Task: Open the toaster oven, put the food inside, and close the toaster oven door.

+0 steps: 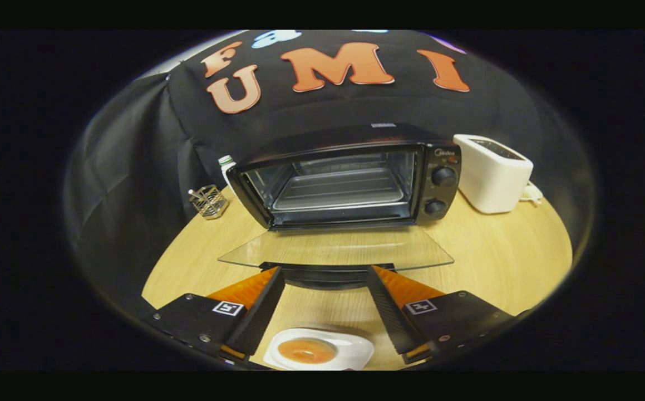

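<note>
A black toaster oven (350, 175) stands on the round wooden table (500, 250), its glass door (336, 248) folded down flat toward me. Inside lies a bare metal tray (339, 192). The door's dark handle (326, 274) sits just ahead of my fingertips. My gripper (326, 272) is open, its fingers spread wide with nothing pressed between them. Below and between the fingers, close to me on the table, rests a white dish (322, 350) holding a round orange-brown piece of food (306, 351).
A white toaster (493, 172) with its cord stands right of the oven. Left of the oven are a small wire holder (209, 201) and a white bottle (226, 166) partly hidden behind the oven. Black cloth walls close the back and left.
</note>
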The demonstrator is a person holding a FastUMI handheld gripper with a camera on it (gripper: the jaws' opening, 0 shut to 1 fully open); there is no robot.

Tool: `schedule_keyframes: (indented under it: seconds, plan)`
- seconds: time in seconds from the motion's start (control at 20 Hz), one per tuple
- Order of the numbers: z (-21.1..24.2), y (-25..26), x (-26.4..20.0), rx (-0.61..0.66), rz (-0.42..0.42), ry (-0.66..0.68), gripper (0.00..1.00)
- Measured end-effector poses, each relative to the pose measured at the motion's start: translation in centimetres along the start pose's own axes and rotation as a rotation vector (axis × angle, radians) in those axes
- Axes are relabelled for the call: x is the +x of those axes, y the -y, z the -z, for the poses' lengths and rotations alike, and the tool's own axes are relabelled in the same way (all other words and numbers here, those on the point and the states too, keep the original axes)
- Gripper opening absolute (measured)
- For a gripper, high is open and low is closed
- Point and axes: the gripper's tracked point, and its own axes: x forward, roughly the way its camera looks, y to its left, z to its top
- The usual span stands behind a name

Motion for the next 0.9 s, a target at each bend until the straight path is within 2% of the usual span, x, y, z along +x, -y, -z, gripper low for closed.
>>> schedule_keyframes:
  seconds: [0.25, 0.6, 0.7, 0.9]
  plan:
    - [1.4, 0.2, 0.3, 0.041, -0.017, -0.041, 0.82]
    - [4.5, 1.0, 2.5, 0.094, 0.017, -0.148, 0.82]
    - [4.3, 1.0, 2.4, 0.101, 0.012, -0.13, 0.83]
    - [3.7, 0.3, 0.4, 0.023, -0.019, -0.061, 0.86]
